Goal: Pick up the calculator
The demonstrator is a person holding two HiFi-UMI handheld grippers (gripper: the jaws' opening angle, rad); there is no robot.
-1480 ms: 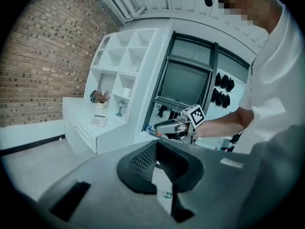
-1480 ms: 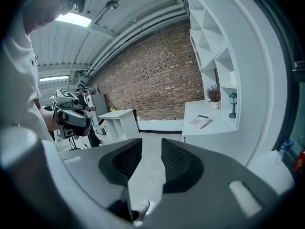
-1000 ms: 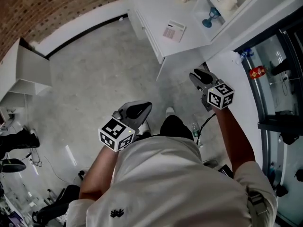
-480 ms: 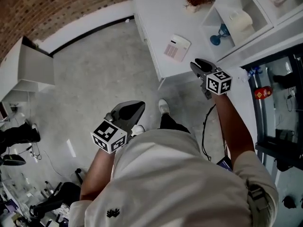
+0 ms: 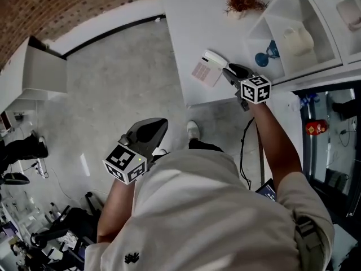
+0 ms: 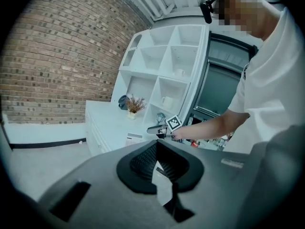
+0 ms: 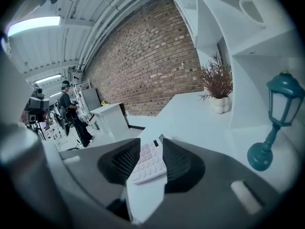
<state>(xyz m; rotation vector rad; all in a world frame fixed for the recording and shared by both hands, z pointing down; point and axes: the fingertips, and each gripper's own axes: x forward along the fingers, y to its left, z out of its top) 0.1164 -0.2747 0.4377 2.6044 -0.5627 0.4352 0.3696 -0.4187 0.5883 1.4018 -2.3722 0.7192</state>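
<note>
Dark grey jaws of the right gripper (image 7: 152,149) stand apart, and the calculator (image 7: 148,162) lies in the gap between them, keys up; neither jaw visibly presses on it. In the head view the right gripper (image 5: 230,71) sits low over the white table (image 5: 186,21), its tips just beside the right edge of the calculator (image 5: 206,69). The calculator rests near the table's front edge. The right arm (image 5: 273,145) is stretched forward, forearm bare, wrist out over that front edge, and the marker cube (image 5: 255,89) sits behind the jaws.

To the right of this gripper, a teal lantern (image 7: 278,123) stands in a compartment of the white shelf unit (image 7: 248,70). A dried plant (image 7: 218,82) in a white pot stands further back on the table, before the brick wall (image 7: 143,66).

The left gripper (image 6: 159,163) has its jaws apart with nothing between them. The left arm is bent and held close to the torso, with the left gripper (image 5: 151,131) over the grey floor (image 5: 124,78), well apart from the table.
</note>
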